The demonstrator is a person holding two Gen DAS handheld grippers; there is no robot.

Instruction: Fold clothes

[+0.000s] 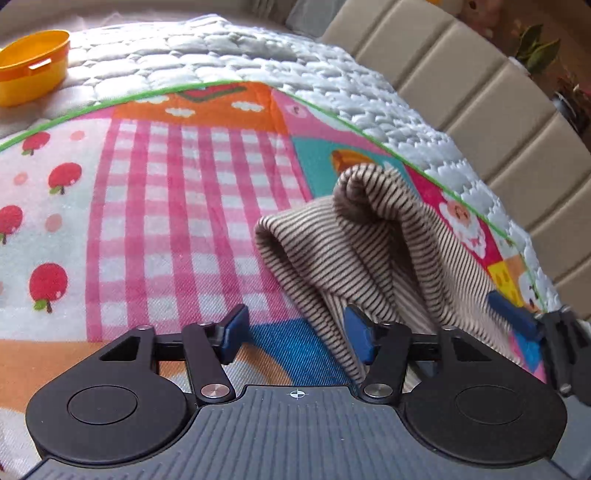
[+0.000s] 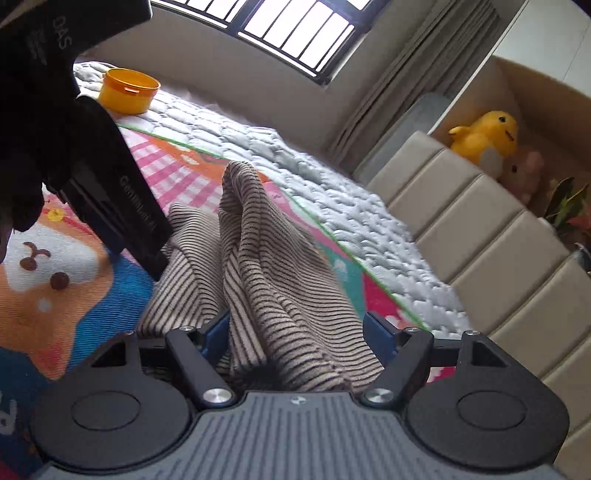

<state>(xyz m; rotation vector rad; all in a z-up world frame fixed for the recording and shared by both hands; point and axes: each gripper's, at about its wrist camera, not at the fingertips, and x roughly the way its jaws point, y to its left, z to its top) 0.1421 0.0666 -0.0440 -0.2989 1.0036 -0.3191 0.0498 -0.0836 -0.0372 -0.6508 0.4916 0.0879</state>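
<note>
A brown-and-cream striped garment (image 1: 369,240) is bunched into raised folds on a colourful patchwork blanket (image 1: 166,203). My left gripper (image 1: 297,334) is open. Only the garment's edge lies by its right pad, and its left pad (image 1: 236,330) is bare over the blanket. In the right wrist view the garment (image 2: 266,258) rises in a peak and fills the gap of my right gripper (image 2: 295,332), whose blue pads touch the bunch on both sides. The left gripper's black body (image 2: 110,199) hangs over the garment's left part. The right gripper's finger (image 1: 517,317) shows under the cloth at the right edge.
The blanket lies on a white quilted mattress (image 1: 221,48). An orange tub (image 1: 33,66) stands on the mattress at the far left. A beige padded headboard (image 2: 498,240) runs along the right. A yellow plush toy (image 2: 484,136) sits behind it, below a barred window (image 2: 295,33).
</note>
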